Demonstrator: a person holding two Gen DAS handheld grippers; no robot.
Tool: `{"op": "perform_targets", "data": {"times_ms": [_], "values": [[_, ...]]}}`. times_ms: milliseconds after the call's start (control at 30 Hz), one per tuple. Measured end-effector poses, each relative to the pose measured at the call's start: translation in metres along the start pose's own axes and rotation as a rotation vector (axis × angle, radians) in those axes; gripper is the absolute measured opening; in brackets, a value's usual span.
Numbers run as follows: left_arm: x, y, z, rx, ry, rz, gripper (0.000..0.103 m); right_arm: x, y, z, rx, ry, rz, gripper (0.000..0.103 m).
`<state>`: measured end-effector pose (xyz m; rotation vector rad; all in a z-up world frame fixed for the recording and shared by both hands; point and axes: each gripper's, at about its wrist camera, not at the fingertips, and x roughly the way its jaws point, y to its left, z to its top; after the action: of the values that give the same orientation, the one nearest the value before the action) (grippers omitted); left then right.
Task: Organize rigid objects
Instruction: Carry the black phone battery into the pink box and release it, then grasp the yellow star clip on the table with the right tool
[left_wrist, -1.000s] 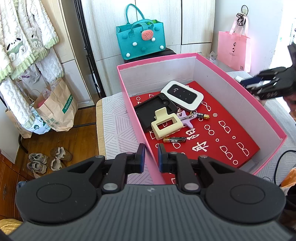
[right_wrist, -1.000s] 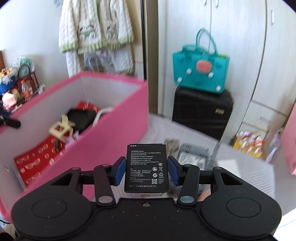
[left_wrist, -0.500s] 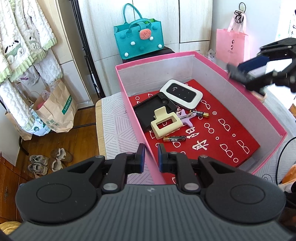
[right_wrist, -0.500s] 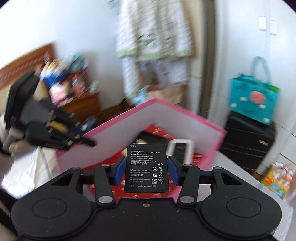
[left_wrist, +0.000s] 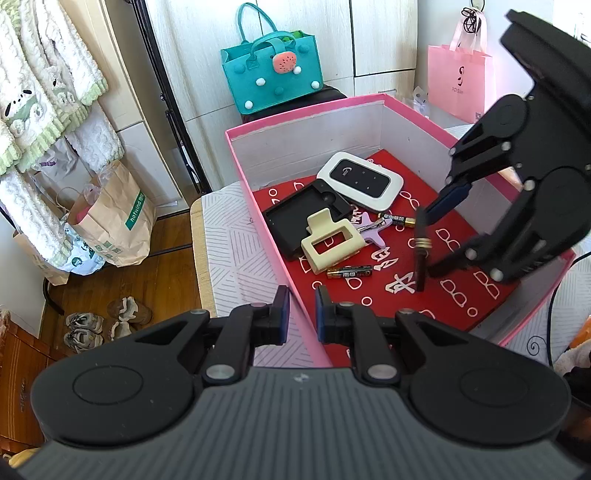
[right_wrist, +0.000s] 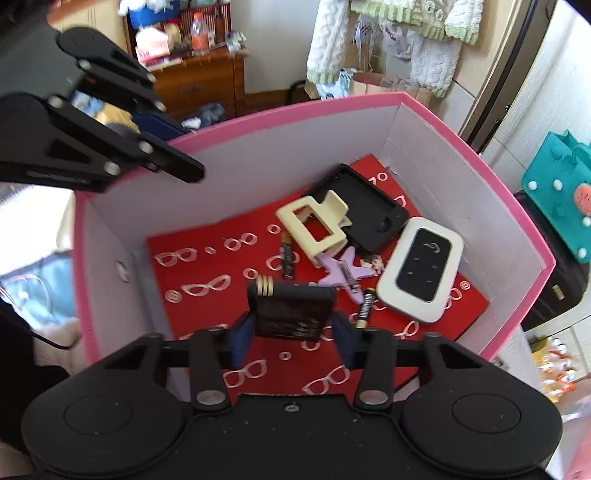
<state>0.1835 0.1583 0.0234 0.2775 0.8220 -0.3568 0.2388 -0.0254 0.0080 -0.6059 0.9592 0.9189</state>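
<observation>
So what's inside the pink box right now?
In the pink box: white router, black cover, cream hair clip, purple star clip, two batteries, and the flat battery between the right claw pads. The cover's underside is hidden.

Box (left_wrist: 413, 110) on the table, router (left_wrist: 360, 180) in it at the back, hair clip (left_wrist: 330, 245) before it, battery pack (left_wrist: 420, 254) right of the clip, tote bag (left_wrist: 271, 75) behind the box.
</observation>
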Motion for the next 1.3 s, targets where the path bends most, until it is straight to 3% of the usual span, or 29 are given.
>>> {"op": "perform_targets", "data": {"times_ms": [167, 400, 633, 833, 933, 1167, 1300], "values": [[0.0, 0.001, 0.0, 0.003, 0.003, 0.001, 0.013, -0.002, -0.006, 0.004, 0.002, -0.019, -0.032, 0.039], [-0.001, 0.002, 0.0, 0.002, 0.003, -0.001, 0.013, -0.035, -0.008, -0.017, 0.092, -0.18, -0.025, 0.04], [-0.002, 0.002, 0.0, -0.006, 0.003, 0.005, 0.013, -0.095, -0.013, -0.066, 0.269, -0.415, -0.044, 0.044], [-0.004, -0.001, -0.001, -0.022, -0.005, 0.018, 0.012, -0.126, -0.027, -0.123, 0.451, -0.552, -0.127, 0.048], [-0.004, -0.002, 0.0, -0.03, -0.007, 0.026, 0.012, -0.121, -0.035, -0.152, 0.541, -0.564, -0.161, 0.048], [-0.004, -0.005, 0.0, -0.036, -0.007, 0.048, 0.011, -0.083, -0.025, -0.196, 0.559, -0.504, -0.237, 0.048], [-0.004, -0.004, 0.0, -0.057, -0.009, 0.049, 0.011, -0.055, -0.033, -0.219, 0.698, -0.51, -0.249, 0.049]]}}
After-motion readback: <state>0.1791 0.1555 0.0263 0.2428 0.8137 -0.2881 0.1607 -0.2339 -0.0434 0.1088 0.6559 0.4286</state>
